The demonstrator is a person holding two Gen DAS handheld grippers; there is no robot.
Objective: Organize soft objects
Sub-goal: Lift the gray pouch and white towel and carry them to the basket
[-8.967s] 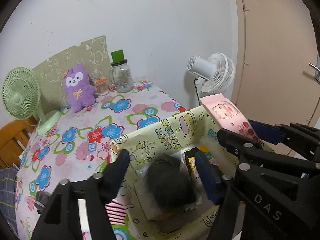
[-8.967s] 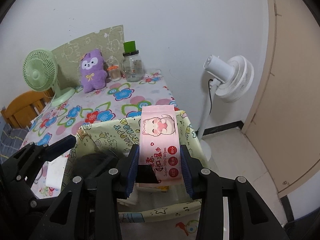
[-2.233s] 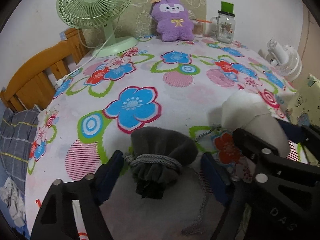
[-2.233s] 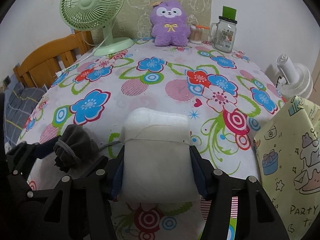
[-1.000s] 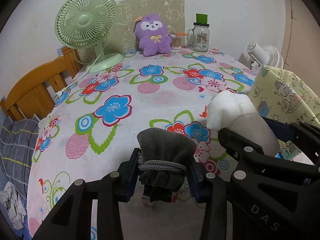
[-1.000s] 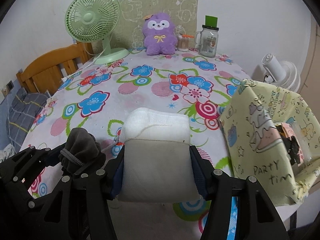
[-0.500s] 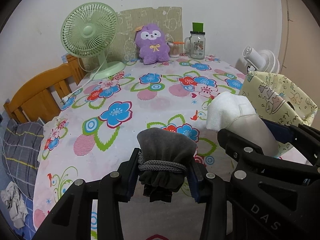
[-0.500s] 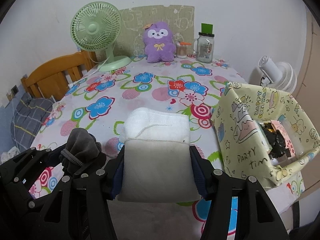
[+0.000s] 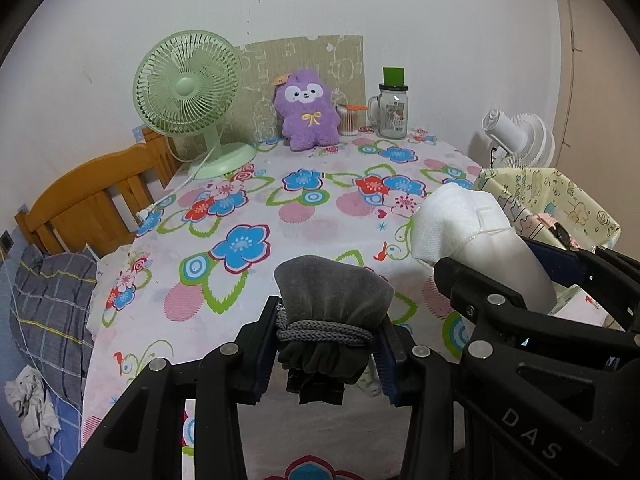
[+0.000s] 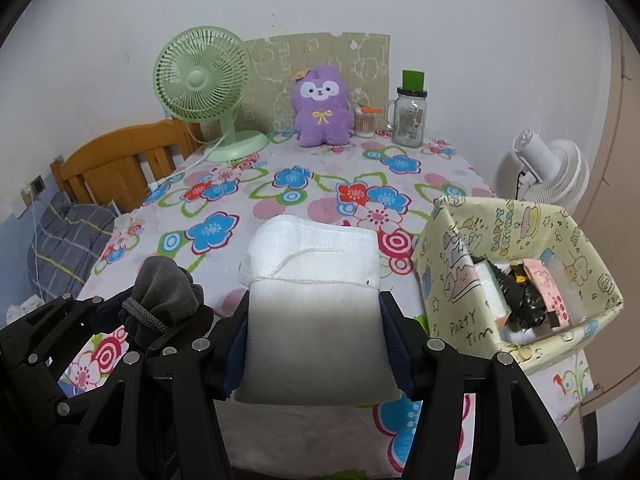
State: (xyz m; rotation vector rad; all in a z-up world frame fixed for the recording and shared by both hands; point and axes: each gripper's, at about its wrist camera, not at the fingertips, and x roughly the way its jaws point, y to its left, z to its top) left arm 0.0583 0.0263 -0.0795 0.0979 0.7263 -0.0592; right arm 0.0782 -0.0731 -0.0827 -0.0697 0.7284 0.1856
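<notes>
Here both grippers tilt downward above the near edge of the floral tablecloth (image 9: 248,216). The left gripper (image 9: 330,336) clamps a grey drawstring pouch (image 9: 332,296); the right gripper (image 10: 314,332) clamps a white cloth bag (image 10: 312,304), left of the yellow box (image 10: 468,280).

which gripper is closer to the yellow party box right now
Right. The right gripper, clamped on the white pouch, sits just beside the yellow box. The left gripper, holding the grey drawstring pouch, is farther away, on the other side of the right one.
</notes>
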